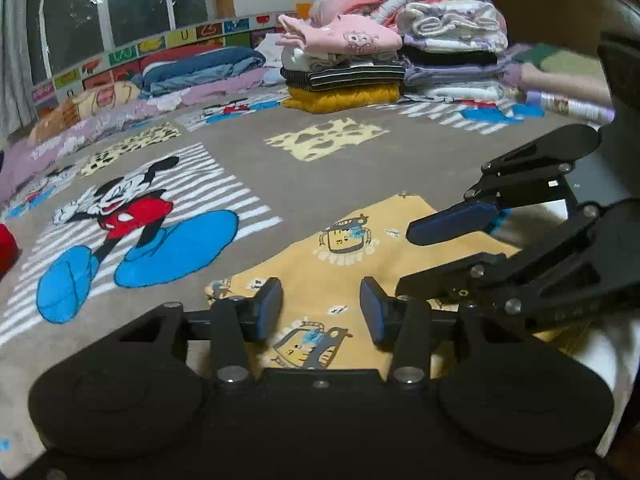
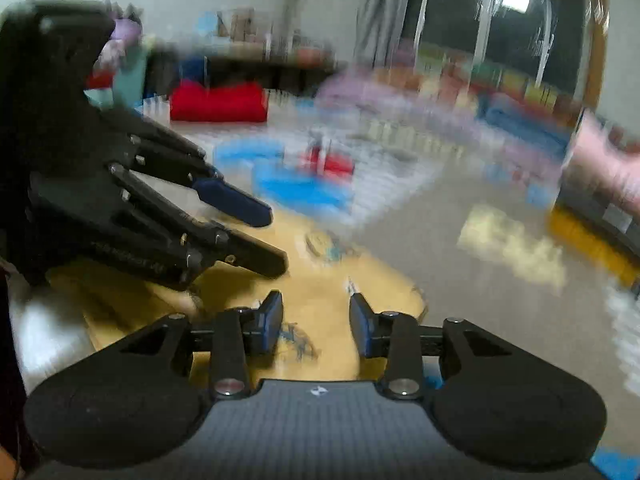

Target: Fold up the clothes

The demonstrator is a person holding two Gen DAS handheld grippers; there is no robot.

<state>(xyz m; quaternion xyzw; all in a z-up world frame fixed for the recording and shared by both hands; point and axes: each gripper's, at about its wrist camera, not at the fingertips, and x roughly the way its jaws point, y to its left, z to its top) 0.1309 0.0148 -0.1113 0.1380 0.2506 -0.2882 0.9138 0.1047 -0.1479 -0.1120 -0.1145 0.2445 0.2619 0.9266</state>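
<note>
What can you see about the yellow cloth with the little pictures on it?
The yellow garment looks like soft cotton printed with small cartoon robot-like pictures and tiny labels. It lies folded flat on the grey cartoon blanket, edges fairly neat. The left gripper and right gripper hang over it, jaws apart, not pinching it.

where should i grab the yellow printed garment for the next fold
Judging from the pose, grip the yellow garment at its near edge, coming from above and the near side with the left gripper and right gripper: it lies flat on the blanket, both open over it.
</note>
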